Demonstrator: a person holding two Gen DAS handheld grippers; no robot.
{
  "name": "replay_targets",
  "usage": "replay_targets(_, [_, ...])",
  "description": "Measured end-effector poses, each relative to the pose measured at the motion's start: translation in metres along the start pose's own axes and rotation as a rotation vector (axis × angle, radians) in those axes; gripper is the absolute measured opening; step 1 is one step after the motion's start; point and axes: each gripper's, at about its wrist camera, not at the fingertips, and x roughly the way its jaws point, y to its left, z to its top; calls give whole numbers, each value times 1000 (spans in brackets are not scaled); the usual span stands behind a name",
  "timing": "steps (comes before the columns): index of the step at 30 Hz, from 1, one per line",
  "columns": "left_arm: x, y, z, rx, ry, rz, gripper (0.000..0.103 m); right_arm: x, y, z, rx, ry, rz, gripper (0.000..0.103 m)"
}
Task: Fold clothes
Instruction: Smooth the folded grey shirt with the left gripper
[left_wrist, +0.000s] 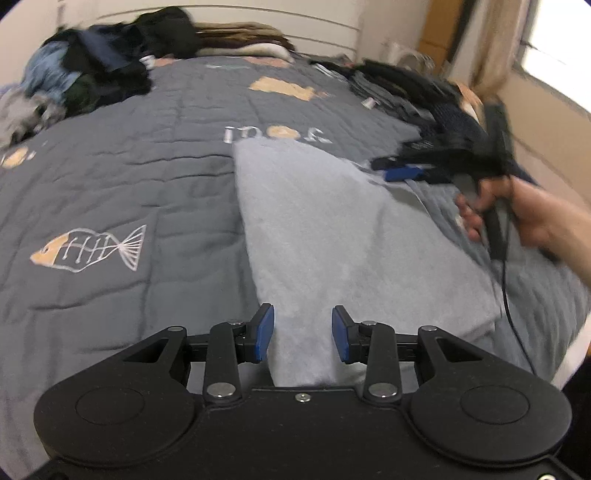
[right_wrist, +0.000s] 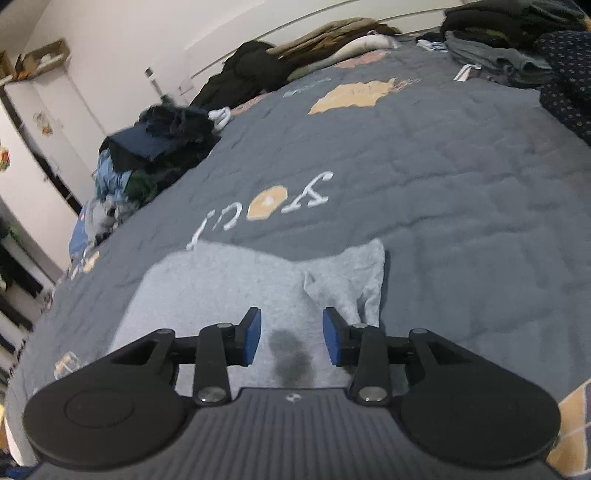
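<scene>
A light grey garment (left_wrist: 332, 229) lies spread flat on the dark grey quilt (left_wrist: 129, 177) of a bed. My left gripper (left_wrist: 303, 332) hovers over its near part, blue pads apart, with only flat cloth showing in the gap. At the right, a person's hand (left_wrist: 532, 218) holds the other gripper, blurred, over the garment's right edge. In the right wrist view the same garment (right_wrist: 221, 288) has a dark stain (right_wrist: 291, 356) and a turned-over sleeve (right_wrist: 354, 284). My right gripper (right_wrist: 292, 338) stands open above the stain, gripping nothing.
Jumbled dark and blue clothes (left_wrist: 85, 77) are heaped at the bed's far left. Stacked dark clothes (left_wrist: 424, 99) line the right side and show again as a stack (right_wrist: 517, 51) in the right wrist view. A black cable (left_wrist: 511, 306) trails from the hand. Walls lie beyond.
</scene>
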Motion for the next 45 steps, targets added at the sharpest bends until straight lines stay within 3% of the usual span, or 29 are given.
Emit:
replay_targets(4, [3,23,5,-116,2,18,35,-15,11,0,-6,15,41,38])
replay_targets(7, [5,21,6,-67,11,57,35,-26,27,-7,-39,54,73,40])
replay_targets(9, [3,11,4,19,3,78,35,-35,39,-13,-59,80,93,41])
replay_targets(11, [3,1,1,87,8,67,35,-45,50,-20,-66,102,87,43])
replay_targets(18, [10,-13,-12,162,92,-7,35,-99,69,-73,-12,87,67,44])
replay_targets(21, [18,-23,-24,245,169,32,35,-107,74,-97,-38,108,37,45])
replay_targets(23, [15,-25,-28,278,177,44,35,-103,70,-109,-58,157,-31,45])
replay_targets(26, [2,-17,-25,231,147,37,35,-107,65,-118,-87,186,-68,45])
replay_targets(29, [-15,-1,-9,134,47,-1,35,-114,61,-117,-70,175,-69,45])
replay_targets(33, [-15,19,32,29,-58,-2,36,-121,57,-110,-32,134,-57,45])
replay_targets(35, [-5,28,58,2,-88,-5,42,-122,58,-110,-28,102,-43,45])
replay_targets(40, [51,42,111,-50,-66,-8,46,-115,61,-104,-33,59,-11,46])
replay_targets(45, [116,59,141,-129,-19,-12,46,-102,57,-99,-32,53,0,46])
